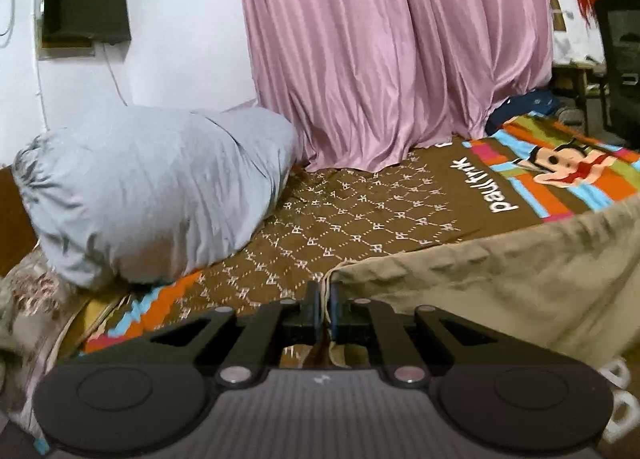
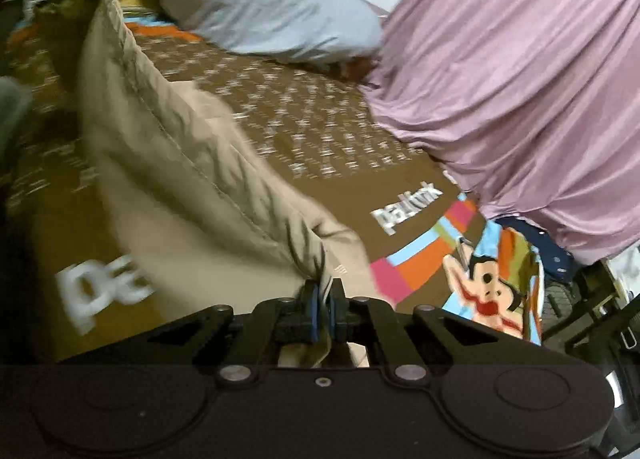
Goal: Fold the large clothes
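Two hand-held grippers are lifting a tan garment (image 1: 500, 271) over a bed, its hemmed edge stretching between them above the brown patterned sheet (image 1: 360, 211). The left gripper (image 1: 324, 299) is pinching one corner of the cloth, its blue-padded fingers (image 1: 315, 301) nearly closed with only the thin fabric and a loose thread between them. The right gripper (image 2: 325, 305) is clamping the opposite corner the same way, gathered cloth bunching just ahead of its pads. From the right wrist view the garment (image 2: 180, 163) is running away to the far left as a sagging band, its lower part draping toward the sheet (image 2: 312, 131); blur makes it unclear whether it is touching. A grey pillow (image 1: 152, 195) is lying at the far left, and a pink curtain (image 1: 392, 51) is hanging down onto the far side of the bed.

The cloth is looking light, soft and limp, wrinkling readily and giving no support of its own, so it is likely sagging wherever it is not held. Gripping at the stitched hem corners, as both grippers are doing, seems the surest hold, since the seam is resisting slip better than a single layer.
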A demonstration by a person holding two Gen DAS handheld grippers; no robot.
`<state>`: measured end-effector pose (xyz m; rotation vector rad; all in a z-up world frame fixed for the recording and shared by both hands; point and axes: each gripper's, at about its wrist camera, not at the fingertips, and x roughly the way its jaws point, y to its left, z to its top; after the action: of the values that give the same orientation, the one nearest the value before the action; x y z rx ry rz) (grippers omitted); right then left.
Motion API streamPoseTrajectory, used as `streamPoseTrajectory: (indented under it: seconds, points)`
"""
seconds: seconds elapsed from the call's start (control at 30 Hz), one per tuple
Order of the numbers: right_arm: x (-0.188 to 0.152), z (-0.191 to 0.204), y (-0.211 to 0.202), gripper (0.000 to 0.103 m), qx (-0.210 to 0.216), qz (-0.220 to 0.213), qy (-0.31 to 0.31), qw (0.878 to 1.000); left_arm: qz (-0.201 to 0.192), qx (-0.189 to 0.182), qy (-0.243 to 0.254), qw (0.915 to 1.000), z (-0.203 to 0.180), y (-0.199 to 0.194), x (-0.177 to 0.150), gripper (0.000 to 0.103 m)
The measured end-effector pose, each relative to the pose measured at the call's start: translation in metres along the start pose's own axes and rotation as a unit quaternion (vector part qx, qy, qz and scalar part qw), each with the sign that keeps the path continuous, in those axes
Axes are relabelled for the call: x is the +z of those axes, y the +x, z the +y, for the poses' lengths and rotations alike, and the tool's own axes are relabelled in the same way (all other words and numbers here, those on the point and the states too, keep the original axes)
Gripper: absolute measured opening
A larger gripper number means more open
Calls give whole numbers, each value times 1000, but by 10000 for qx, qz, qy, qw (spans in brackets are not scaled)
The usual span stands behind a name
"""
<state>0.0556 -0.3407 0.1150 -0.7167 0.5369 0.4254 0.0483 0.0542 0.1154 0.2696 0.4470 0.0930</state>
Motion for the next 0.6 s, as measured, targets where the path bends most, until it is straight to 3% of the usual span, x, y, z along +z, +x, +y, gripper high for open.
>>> streamPoseTrajectory:
  seconds: [0.1,0.23,0.33,0.5,0.53,0.57,0.6]
  points:
    - [10,-20,55,7,-41,102,269,9996,374,-85,-161,9991,-2,59,15,7]
    - [14,-32,121,10,2,385,567,9976,1084,-266,-664,9915,1,143,20,7]
    - [10,-26,165,11,6,657,604,9960,1343,-83,-679,9886,-1,195,12,6]
    - [-12,-18,200,25,72,887,971,9913,1559,-338,-1158,9804,24,224,-9,10]
    - [-17,-21,199,29,110,790,1145,9902,1480,-410,-1331,9791,32,220,-12,18]
    - [-21,-22,194,40,106,692,1289,9892,1399,-440,-1490,9779,41,214,-15,39]
    - [-24,-26,188,48,93,562,1464,9876,1319,-438,-1623,9769,49,207,-19,52]
